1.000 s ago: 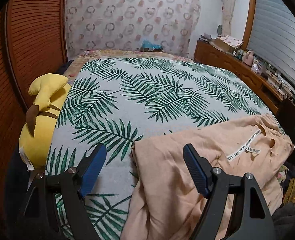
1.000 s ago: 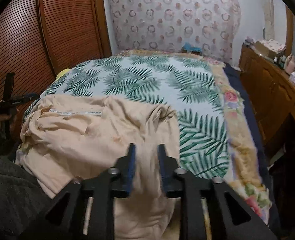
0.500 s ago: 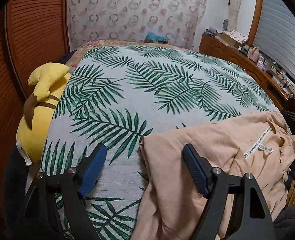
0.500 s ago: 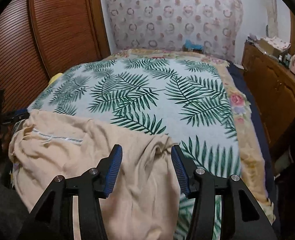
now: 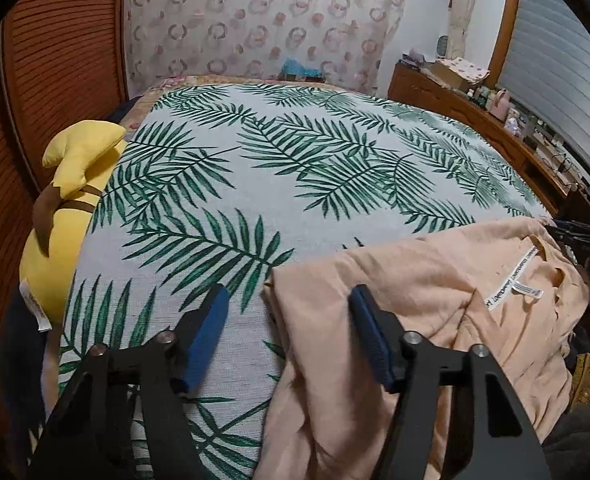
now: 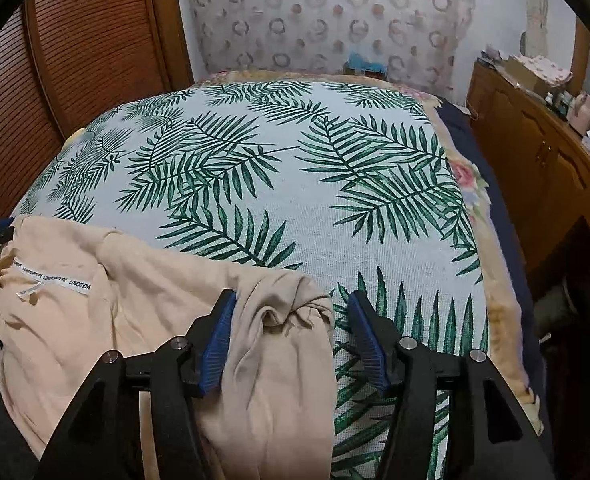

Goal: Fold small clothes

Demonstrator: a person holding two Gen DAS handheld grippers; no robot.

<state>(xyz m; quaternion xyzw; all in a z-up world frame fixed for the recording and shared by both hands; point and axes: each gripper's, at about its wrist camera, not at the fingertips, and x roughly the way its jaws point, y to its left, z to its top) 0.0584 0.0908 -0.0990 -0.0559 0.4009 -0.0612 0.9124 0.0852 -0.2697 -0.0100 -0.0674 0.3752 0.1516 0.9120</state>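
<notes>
Shirt (image 5: 415, 308) is lying crumpled on the near edge of the bed (image 5: 295, 168), and it is peach in colour. A white label (image 5: 513, 286) is showing inside its neck. The bed is wearing a cover with green leaves.

The left tool (image 5: 289, 334) is hanging over the shirt's left edge. Its jaws are closing, and that edge of the cloth is sitting between them. The blue pads (image 5: 369, 338) are not pressing on the cloth.

The right tool (image 6: 291, 334) is hanging over the shirt's (image 6: 143, 304) right end. Its jaws are opening. A bunched fold of cloth is sitting between them, and the left pad is just beside it.

A yellow plush (image 5: 63, 208) is lying at the bed's left side, well apart from the shirt. A wooden dresser (image 6: 543, 160) is standing to the right of the bed.
</notes>
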